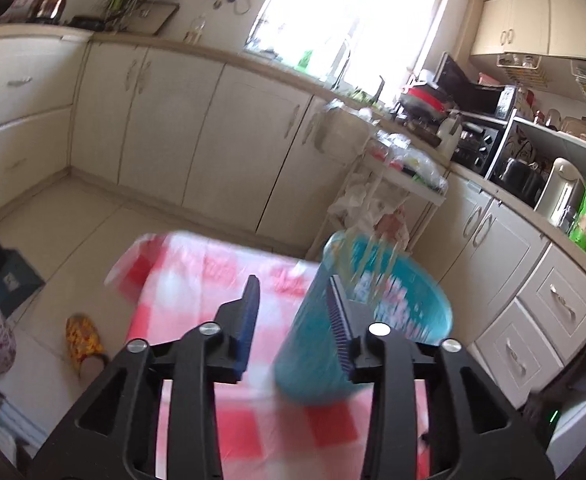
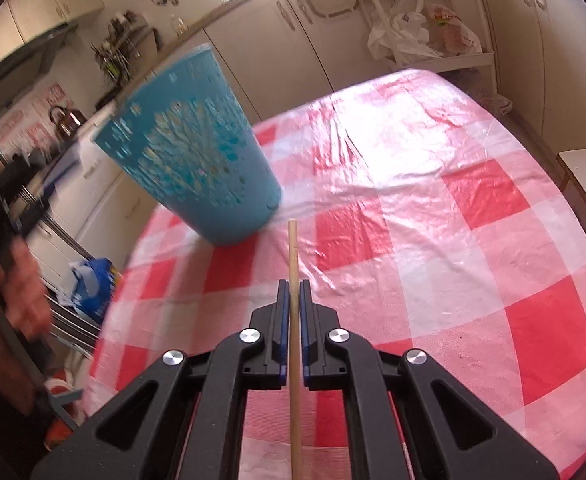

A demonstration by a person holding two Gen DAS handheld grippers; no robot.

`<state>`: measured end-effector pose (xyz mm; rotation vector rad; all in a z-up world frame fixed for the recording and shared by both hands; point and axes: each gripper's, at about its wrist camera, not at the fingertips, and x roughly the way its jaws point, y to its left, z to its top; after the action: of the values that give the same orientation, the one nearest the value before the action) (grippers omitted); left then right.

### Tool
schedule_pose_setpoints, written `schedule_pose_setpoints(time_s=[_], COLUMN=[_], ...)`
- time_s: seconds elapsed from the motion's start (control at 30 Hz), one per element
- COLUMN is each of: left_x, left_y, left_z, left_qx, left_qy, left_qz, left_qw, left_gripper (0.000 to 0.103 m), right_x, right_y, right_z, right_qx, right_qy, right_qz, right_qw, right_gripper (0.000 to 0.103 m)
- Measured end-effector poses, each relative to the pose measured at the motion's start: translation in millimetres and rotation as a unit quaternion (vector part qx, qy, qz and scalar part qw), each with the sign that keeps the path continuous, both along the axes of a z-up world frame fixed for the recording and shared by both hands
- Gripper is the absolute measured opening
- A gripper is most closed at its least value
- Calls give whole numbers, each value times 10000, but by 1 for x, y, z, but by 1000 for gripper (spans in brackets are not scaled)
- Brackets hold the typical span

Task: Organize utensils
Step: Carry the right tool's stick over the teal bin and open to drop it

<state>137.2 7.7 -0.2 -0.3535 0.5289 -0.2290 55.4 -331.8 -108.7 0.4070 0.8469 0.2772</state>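
Note:
A teal perforated utensil holder [image 1: 357, 320] stands on the red-and-white checked tablecloth [image 1: 213, 280], with pale chopsticks [image 1: 373, 264] blurred inside it. My left gripper [image 1: 295, 300] is open, its right finger against the holder's wall and its left finger apart from it. In the right wrist view the holder [image 2: 197, 152] sits tilted at the table's far left. My right gripper [image 2: 293, 292] is shut on a single wooden chopstick [image 2: 293, 256], which points forward toward the holder's base, above the tablecloth [image 2: 433, 240].
Cream kitchen cabinets [image 1: 173, 120] line the walls. A white trolley with plastic bags [image 2: 421, 36] stands beyond the table's far edge. A yellow slipper [image 1: 83, 340] lies on the floor at left. A white stool edge [image 2: 585, 176] is at the table's right.

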Motion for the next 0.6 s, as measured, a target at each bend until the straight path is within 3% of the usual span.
schedule_pose_setpoints(time_s=[0.17, 0.27, 0.37, 0.6], left_x=[-28, -38, -44, -40], left_y=[32, 44, 53, 47], left_z=[-71, -98, -102, -105], left_qx=[-296, -449, -716, -626], left_qy=[968, 1239, 1114, 1103], left_qz=[86, 134, 194, 76], left_qw=[9948, 9912, 9910, 9919], left_gripper=[39, 39, 41, 43], right_x=[-7, -3, 9, 52], right_y=[-3, 0, 10, 49], right_z=[35, 68, 118, 203], right_qx=[522, 734, 850, 500], right_qy=[-569, -972, -1528, -2373], right_qz=[-11, 36, 172, 484], right_qw=[9970, 9925, 9845, 9689], right_gripper=[6, 6, 6, 6])
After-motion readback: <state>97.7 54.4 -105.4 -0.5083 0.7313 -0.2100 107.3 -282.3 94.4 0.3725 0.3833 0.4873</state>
